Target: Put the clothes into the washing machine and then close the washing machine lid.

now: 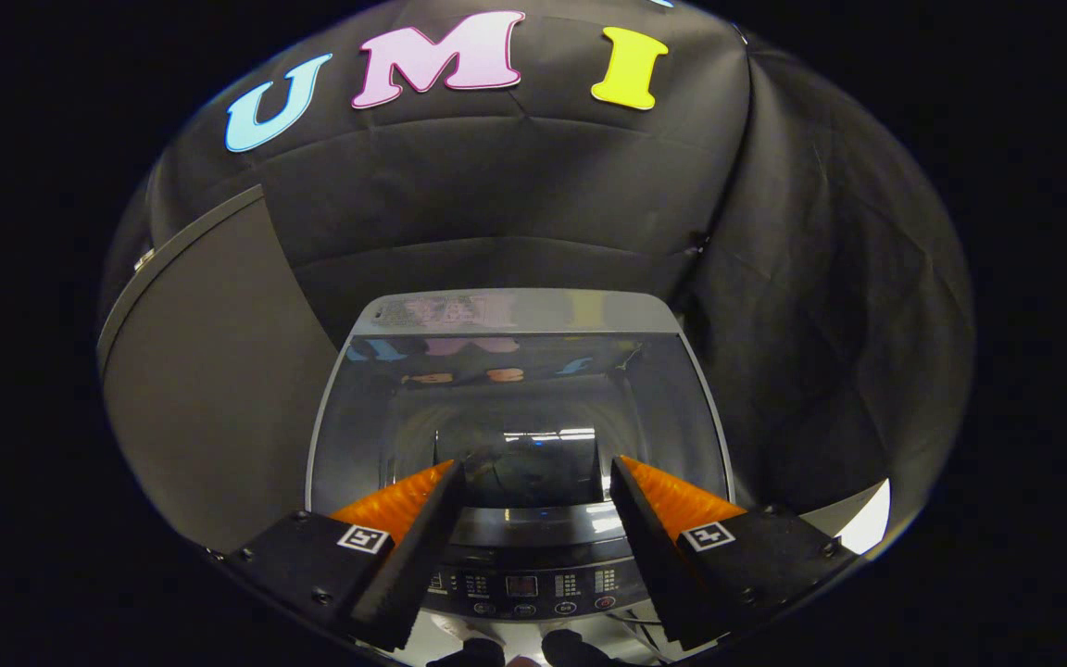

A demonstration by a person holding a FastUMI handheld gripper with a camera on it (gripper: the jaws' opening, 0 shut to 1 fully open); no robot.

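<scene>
My gripper (533, 482) over washing machine (520, 556), glass lid (520, 398) down, fingers (422, 519) spread, grasping nothing, control panel (524, 585) between them

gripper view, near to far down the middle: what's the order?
Open gripper fingers with nothing between them → control panel → closed glass lid → grey rear edge of washing machine → black cloth wall.

Below my hand-held gripper (533, 482): washing machine (520, 435), its lid (515, 408) lying flat over the tub. Control panel (522, 584) nearest me, between the spread, empty fingers. Left of the machine: a flat panel (209, 389). Behind and right: booth wall (515, 185).
</scene>
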